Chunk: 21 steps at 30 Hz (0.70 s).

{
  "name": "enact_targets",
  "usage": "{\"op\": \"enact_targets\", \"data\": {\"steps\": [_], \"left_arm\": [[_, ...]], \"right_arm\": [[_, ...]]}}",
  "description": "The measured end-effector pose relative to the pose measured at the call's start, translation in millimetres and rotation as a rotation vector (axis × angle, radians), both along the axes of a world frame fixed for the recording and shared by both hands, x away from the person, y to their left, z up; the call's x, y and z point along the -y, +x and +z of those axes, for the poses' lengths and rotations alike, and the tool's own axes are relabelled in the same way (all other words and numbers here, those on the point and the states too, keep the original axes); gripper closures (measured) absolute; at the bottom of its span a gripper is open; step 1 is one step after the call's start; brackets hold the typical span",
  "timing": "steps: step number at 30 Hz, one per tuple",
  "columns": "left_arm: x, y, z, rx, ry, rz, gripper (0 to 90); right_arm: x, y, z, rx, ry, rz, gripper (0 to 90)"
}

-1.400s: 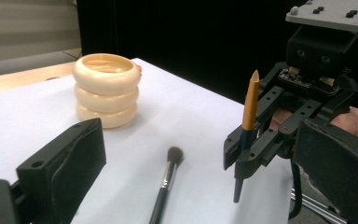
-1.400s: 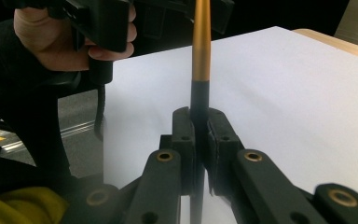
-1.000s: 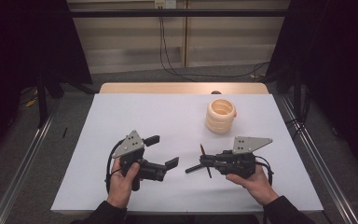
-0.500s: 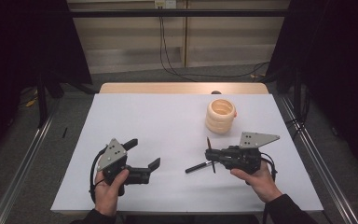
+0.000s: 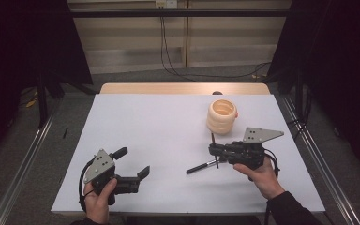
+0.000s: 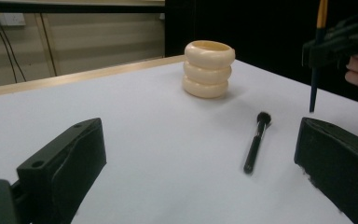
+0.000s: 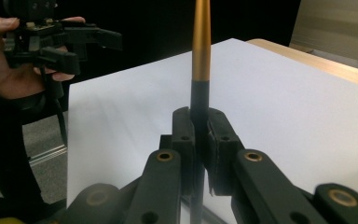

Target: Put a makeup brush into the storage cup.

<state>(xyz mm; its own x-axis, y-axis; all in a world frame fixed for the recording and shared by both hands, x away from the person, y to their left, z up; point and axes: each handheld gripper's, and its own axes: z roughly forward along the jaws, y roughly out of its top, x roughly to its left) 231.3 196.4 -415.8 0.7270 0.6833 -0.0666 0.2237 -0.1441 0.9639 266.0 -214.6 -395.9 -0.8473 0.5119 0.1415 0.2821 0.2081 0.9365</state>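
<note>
My right gripper is shut on a thin brush with a black and gold handle, which stands roughly upright between the pads. A second, black makeup brush lies flat on the white table just left of that gripper, bristles pointing away in the left gripper view. A cream ringed holder stands behind the right gripper. My left gripper is at the front left, open and holding nothing, its jaws wide apart.
The white table top has a wooden strip along its far edge. Metal rails run along both sides on the floor. The left hand and its gripper appear far off in the right gripper view.
The left gripper has drawn back towards the person and to the left, sinking a little. The right gripper with its brush has barely moved.
</note>
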Motion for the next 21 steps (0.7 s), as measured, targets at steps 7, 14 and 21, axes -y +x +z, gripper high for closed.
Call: {"op": "enact_targets", "data": {"steps": [7, 14, 21], "left_arm": [[-13.2, -0.7, -6.1, -0.043, -0.054, 0.044, 1.7], [-21.8, -4.5, -1.7, -0.026, -0.074, 0.063, 1.3], [-20.2, -5.0, -8.3, -0.017, -0.032, 0.063, 1.7]], "right_arm": [[8.7, 11.6, 10.4, 0.008, 0.012, -0.042, 83.3], [17.9, 21.3, 19.7, 0.031, 0.026, -0.093, 83.3], [20.4, 33.3, 28.2, 0.044, 0.027, -0.122, 83.3]]}}
